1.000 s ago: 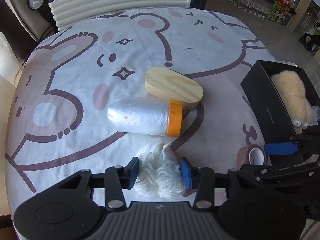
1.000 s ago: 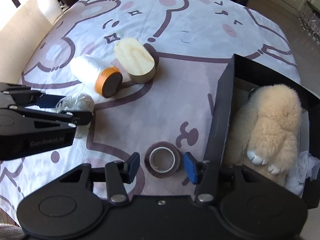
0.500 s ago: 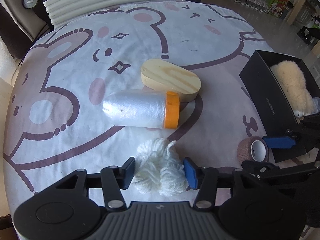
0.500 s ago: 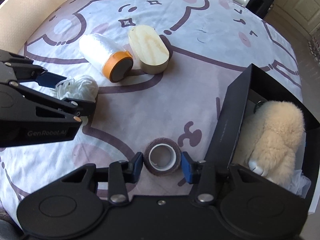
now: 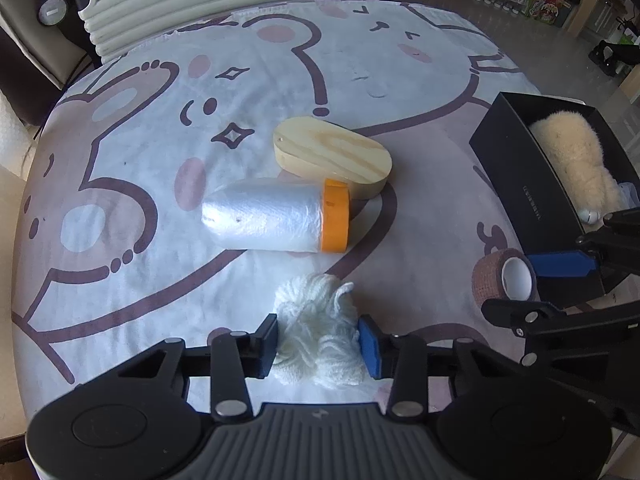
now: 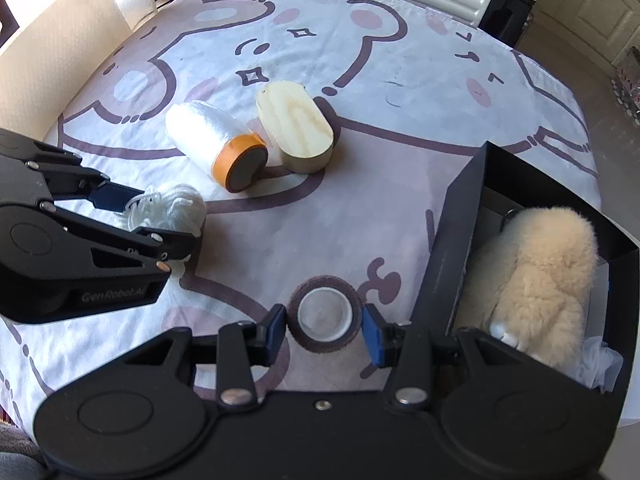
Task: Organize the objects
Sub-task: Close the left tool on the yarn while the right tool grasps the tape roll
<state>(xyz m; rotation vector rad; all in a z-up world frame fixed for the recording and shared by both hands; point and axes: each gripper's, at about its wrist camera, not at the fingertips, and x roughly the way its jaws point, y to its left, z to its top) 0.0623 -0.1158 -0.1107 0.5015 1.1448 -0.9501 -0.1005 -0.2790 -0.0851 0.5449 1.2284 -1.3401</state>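
Bear-print cloth (image 5: 360, 80) carries film roll (image 5: 276, 216), wooden box (image 5: 332, 156), yarn (image 5: 320, 344), tape (image 6: 326, 314), perhaps cardboard black box (image 6: 452, 248).

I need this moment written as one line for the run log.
left gripper: shut on yarn ball | right gripper: shut on tape roll | black box: holds plush toy

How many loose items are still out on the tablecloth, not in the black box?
4: the white yarn bundle between the left gripper pads, the brown tape roll between the right gripper pads, and the plastic film roll touching the wooden oval box mid-cloth.
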